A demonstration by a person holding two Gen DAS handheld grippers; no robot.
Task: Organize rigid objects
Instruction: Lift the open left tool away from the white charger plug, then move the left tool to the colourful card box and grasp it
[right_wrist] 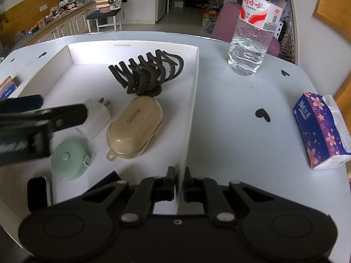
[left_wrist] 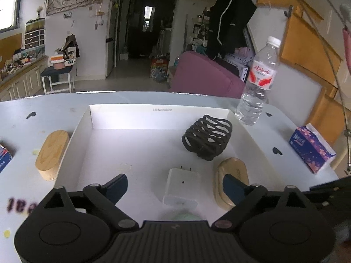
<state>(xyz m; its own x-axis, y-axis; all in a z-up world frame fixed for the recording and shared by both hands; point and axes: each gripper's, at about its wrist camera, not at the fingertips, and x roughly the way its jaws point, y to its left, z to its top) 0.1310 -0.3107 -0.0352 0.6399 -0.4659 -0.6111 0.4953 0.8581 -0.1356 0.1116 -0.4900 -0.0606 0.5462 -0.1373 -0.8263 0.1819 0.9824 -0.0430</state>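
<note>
Beige case (right_wrist: 134, 127): reads "KINYO" on its lid; lies in the white tray (right_wrist: 193, 100) near the right wall, touching nothing I can make out.
Water bottle (right_wrist: 253, 25): red-and-white label with Chinese characters; stands on the table (right_wrist: 230, 114) beyond the tray's far right corner.
Tissue pack (right_wrist: 319, 129): purple, flowered, reads "Natural"; lies near the table's right edge.
Tray's far wall: a line of small print, too small to read.
Tray contents: black hair claw (right_wrist: 147, 74) far, white charger (right_wrist: 97, 118) mid, green round tape measure (right_wrist: 69, 159) near.
Wooden oval box (left_wrist: 51, 154): outside, against the tray's left wall.
Left gripper (left_wrist: 175, 186): spread wide above the charger, nothing between its fingers.
Right gripper (right_wrist: 179, 183): pinching the tray's right wall at the near end.
Open room: bare table between the tray's right wall and the tissue pack.
</note>
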